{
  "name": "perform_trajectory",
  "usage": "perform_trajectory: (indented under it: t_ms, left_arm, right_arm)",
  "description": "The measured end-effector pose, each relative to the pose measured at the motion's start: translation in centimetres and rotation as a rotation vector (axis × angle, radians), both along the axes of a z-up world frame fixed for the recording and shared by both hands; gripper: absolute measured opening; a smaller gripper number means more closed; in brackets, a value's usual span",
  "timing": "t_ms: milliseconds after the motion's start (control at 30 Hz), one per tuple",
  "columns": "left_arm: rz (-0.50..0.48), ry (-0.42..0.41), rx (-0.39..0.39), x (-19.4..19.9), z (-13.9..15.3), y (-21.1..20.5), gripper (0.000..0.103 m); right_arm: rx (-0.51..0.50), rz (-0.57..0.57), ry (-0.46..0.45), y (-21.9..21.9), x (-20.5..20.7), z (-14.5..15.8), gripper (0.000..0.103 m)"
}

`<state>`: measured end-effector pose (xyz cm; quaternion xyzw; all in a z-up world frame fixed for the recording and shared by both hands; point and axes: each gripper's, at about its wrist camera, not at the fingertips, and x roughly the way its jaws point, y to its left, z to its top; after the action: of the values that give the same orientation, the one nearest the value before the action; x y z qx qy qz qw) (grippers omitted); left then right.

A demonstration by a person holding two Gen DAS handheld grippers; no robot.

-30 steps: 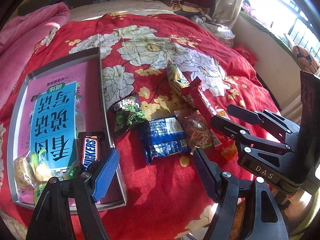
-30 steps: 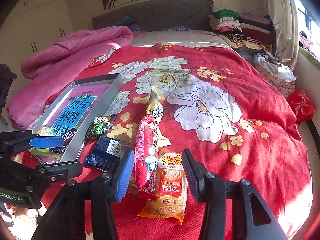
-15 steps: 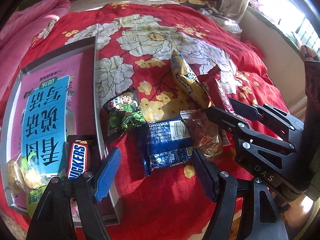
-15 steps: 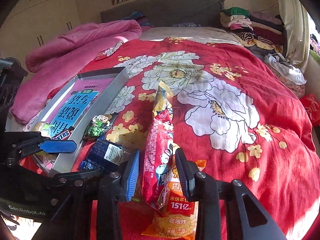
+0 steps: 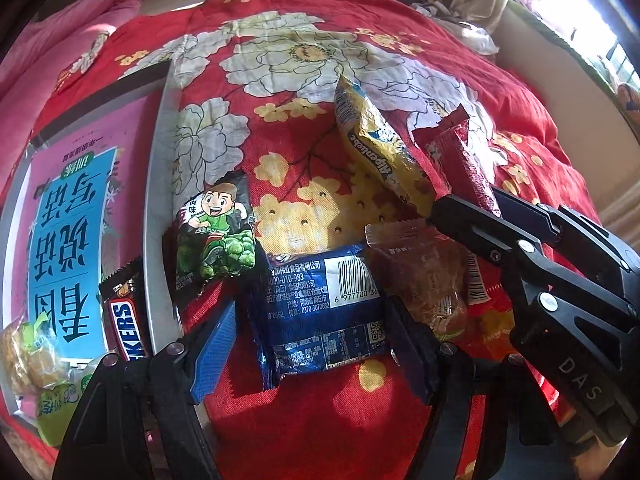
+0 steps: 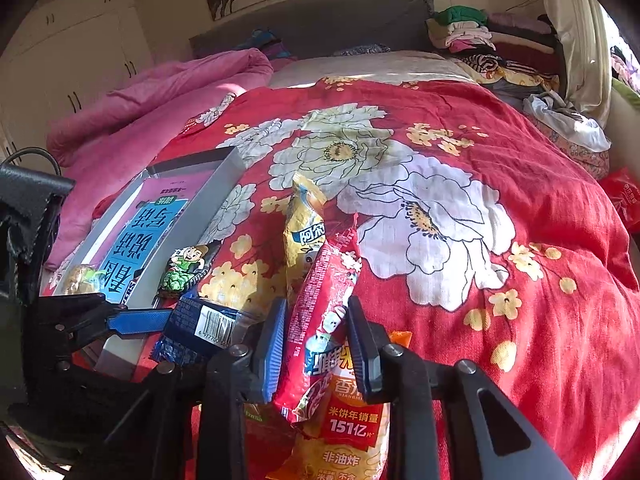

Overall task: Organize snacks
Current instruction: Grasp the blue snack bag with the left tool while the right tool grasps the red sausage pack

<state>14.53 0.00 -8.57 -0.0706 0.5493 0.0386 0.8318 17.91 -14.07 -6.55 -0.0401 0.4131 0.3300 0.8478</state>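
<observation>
Nearest to us, our right gripper (image 6: pixel 316 336) has come in around the long red snack packet (image 6: pixel 320 320). A second ago its jaws stood wide either side of the packet; now they are closing and the pads look to be pressing its sides, with the packet's top lifted off the bedspread (image 6: pixel 500 184). Under it lies the orange rice-cracker bag (image 6: pixel 352 436).

Our left gripper (image 5: pixel 308 340) has sunk toward the blue biscuit packet (image 5: pixel 320 308), which now sits between its jaws. They are closing too, yet both pads are clear of the wrapper, so nothing is held on that side.

We take the grey tray (image 5: pixel 154 216) as our mark. Inside it, at the near end, are a Snickers bar (image 5: pixel 124 320) and some yellow-green sweets (image 5: pixel 36 364), on a pink and blue book (image 5: pixel 72 232). Just outside its right wall lies the green-pea packet (image 5: pixel 216 232), then the blue one, then a clear packet of brown snacks (image 5: pixel 424 272). Farther out from the tray are the yellow candy bag (image 5: pixel 372 144) and the red packet.

We judge the red packet ready to be carried to the tray; the blue one needs a moment more. Most snacks lie outside the tray.
</observation>
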Motion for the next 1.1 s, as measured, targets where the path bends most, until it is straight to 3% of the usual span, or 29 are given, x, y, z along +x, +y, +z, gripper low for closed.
perform_trajectory:
  t_ms: [33, 267, 533, 833, 1100]
  left_arm:
    - [0.000, -0.002, -0.014, 0.1, 0.0, 0.0, 0.066]
    - [-0.010, -0.021, -0.030, -0.3, 0.3, 0.2, 0.054]
    - [-0.008, -0.062, -0.158, -2.3, 1.9, 1.3, 0.053]
    - [-0.007, -0.143, -0.188, -4.2, 5.2, 2.6, 0.053]
    - [0.019, -0.171, -0.191, -5.3, 6.4, 4.1, 0.053]
  right_arm:
    - [0.015, 0.000, 0.005, -0.1, 0.1, 0.0, 0.029]
    - [0.066, 0.006, 0.014, -0.6, 0.0, 0.4, 0.028]
    - [0.132, -0.002, 0.000, -1.4, -0.2, 1.5, 0.027]
    - [0.185, -0.014, -0.028, -2.2, -0.7, 2.7, 0.025]
    - [0.186, 0.003, -0.058, -2.0, -1.7, 3.5, 0.024]
